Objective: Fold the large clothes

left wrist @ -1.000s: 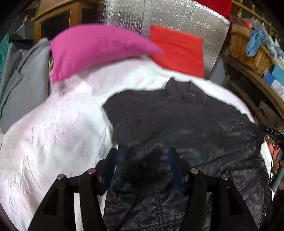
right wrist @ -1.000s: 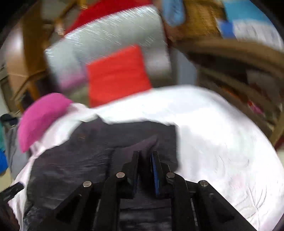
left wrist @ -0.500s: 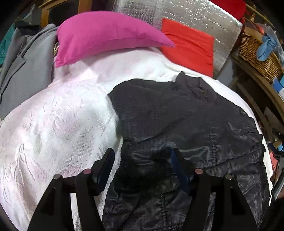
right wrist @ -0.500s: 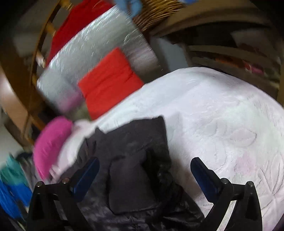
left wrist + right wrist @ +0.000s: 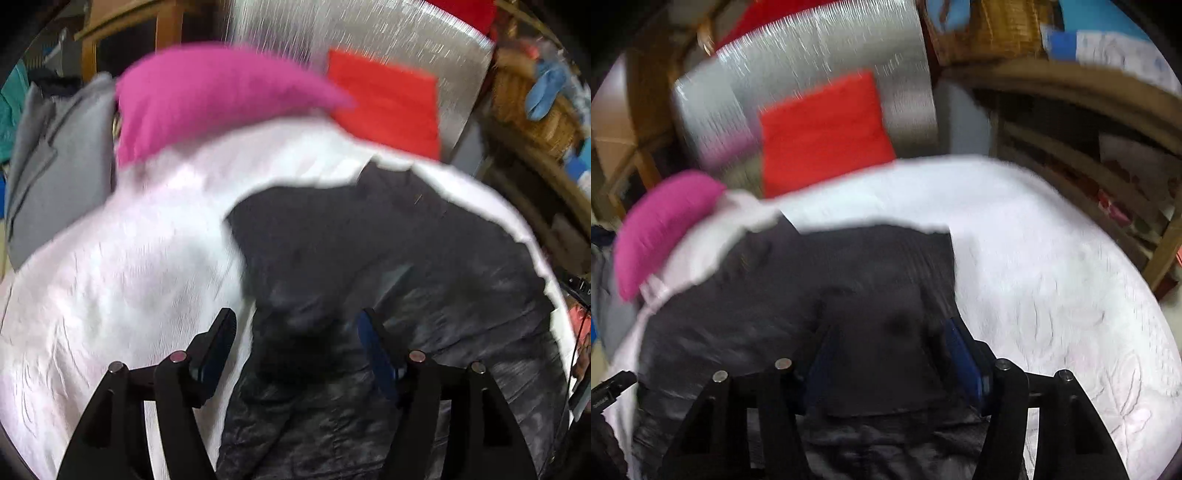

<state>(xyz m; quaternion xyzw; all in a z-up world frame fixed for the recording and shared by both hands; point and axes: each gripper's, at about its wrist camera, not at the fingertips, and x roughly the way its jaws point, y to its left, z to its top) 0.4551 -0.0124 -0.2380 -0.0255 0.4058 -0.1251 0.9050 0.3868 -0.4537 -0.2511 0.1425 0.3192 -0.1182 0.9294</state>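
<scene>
Left wrist: wicker basket (image 5: 532, 110) holds blue cloth (image 5: 546, 88).

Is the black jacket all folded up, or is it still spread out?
Partly folded. The black jacket lies mostly spread over the white bedspread, with one flap turned over on top of it.

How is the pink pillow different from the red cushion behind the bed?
The pink pillow is plump and rounded, lying on the white bedspread; the red cushion looks flat and squarish, propped upright against a silver panel. The pillow is nearer the grey garment, the cushion nearer the black jacket's collar. Both are plain, bright colours.
</scene>
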